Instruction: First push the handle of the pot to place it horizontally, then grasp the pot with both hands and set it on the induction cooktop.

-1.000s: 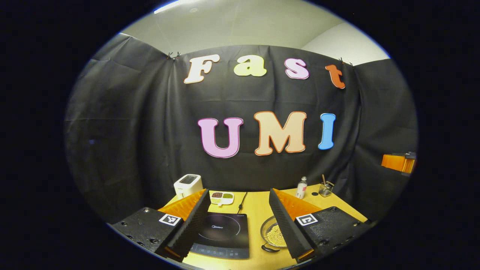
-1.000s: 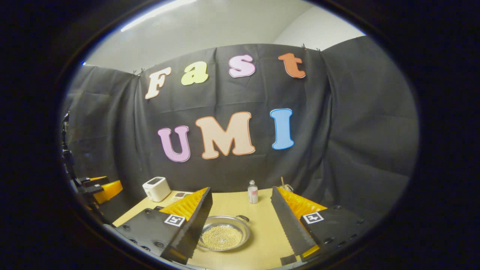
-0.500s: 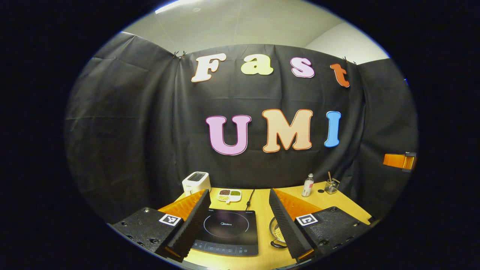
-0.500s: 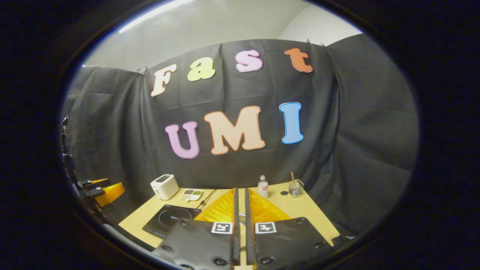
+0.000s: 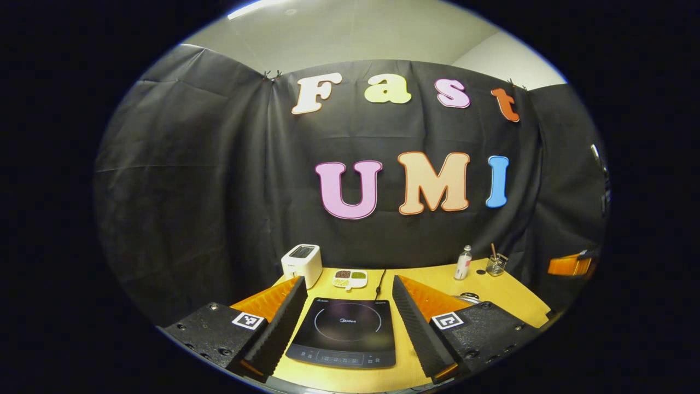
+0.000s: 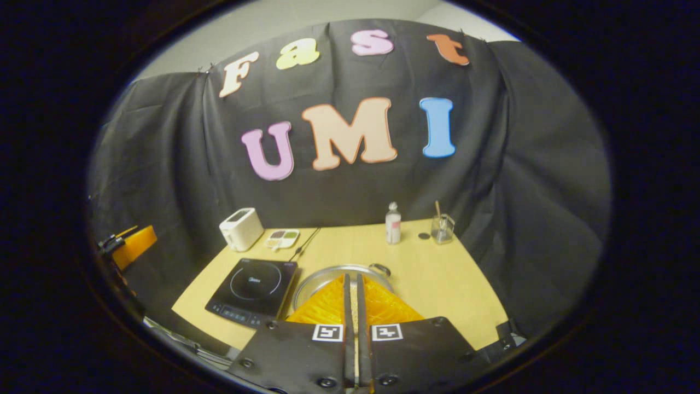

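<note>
The black induction cooktop (image 5: 344, 331) lies on the wooden table (image 5: 514, 290), framed between the fingers of my open left gripper (image 5: 347, 280), which hovers above the table's near edge. A sliver of the metal pot (image 5: 469, 298) peeks over its right finger. In the right gripper view the shallow pot (image 6: 317, 276) with small pale beads sits right of the cooktop (image 6: 251, 284); one loop handle (image 6: 381, 268) points to the far side. My right gripper (image 6: 351, 278) is shut with nothing held, its tips over the pot and covering its near half.
Along the back stand a white toaster (image 6: 238, 228), a divided dish (image 6: 282, 238), a small bottle (image 6: 392, 223) and a glass cup (image 6: 442, 228). A cord (image 6: 306, 243) runs from the cooktop to the back. The other gripper's orange body (image 6: 134, 246) shows at far left.
The right gripper went from open to shut and now looks down more steeply over the pot. The left gripper swung left, so the cooktop sits between its fingers instead of the pot.
</note>
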Demonstrator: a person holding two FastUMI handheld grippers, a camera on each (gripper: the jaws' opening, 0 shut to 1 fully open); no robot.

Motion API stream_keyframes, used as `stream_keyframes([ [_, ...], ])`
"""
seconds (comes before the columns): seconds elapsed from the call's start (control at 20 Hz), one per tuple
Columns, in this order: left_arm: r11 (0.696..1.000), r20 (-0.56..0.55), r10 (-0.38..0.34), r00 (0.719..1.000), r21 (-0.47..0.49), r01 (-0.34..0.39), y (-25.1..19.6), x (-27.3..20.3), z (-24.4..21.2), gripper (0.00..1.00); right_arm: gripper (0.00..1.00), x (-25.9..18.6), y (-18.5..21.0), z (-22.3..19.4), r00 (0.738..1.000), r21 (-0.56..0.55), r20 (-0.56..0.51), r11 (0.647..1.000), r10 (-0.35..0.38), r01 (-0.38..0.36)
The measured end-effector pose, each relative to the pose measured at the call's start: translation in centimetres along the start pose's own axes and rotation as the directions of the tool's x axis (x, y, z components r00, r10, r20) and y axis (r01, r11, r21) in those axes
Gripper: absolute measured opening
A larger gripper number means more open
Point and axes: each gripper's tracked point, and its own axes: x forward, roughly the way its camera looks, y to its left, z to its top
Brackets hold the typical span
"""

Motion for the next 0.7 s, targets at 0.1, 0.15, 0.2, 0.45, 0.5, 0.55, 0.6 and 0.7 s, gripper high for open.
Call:
stream_keyframes([
  [0.1,1.000,-0.014,0.017,1.000,-0.002,-0.017,1.3,-0.1,-0.7,0.95,0.05,1.0,1.2,-3.3,0.996,0.015,-0.090,1.000,0.022,-0.021],
  [0.15,1.000,-0.020,0.026,0.999,-0.001,-0.026,1.9,0.0,-1.0,0.92,0.05,1.5,1.7,-4.9,0.990,0.022,-0.136,0.999,0.028,-0.025],
  [0.2,0.999,-0.026,0.034,0.999,-0.001,-0.034,2.5,0.0,-1.3,0.92,0.05,2.0,2.1,-6.4,0.983,0.025,-0.181,0.999,0.029,-0.025],
  [0.45,0.997,-0.044,0.067,0.997,-0.028,-0.068,5.2,0.0,-2.7,0.92,0.00,3.7,3.3,-13.7,0.927,0.003,-0.375,1.000,0.019,-0.019],
  [0.5,0.997,-0.045,0.072,0.996,-0.028,-0.074,5.7,0.1,-2.9,0.92,0.00,3.9,3.5,-14.8,0.915,-0.009,-0.404,1.000,0.012,-0.016],
  [0.55,0.997,-0.049,0.076,0.996,-0.025,-0.078,6.2,0.0,-3.3,0.92,0.00,4.2,3.6,-15.7,0.900,-0.017,-0.435,1.000,0.005,-0.014],
  [0.6,0.997,-0.054,0.079,0.995,-0.022,-0.081,6.6,0.0,-3.5,0.92,0.00,4.2,3.7,-16.7,0.888,-0.022,-0.459,1.000,0.001,-0.012],
  [0.7,0.996,-0.061,0.082,0.995,-0.019,-0.084,7.3,-0.1,-4.0,0.96,0.00,4.8,3.9,-18.2,0.863,-0.035,-0.505,0.999,-0.010,-0.009],
])
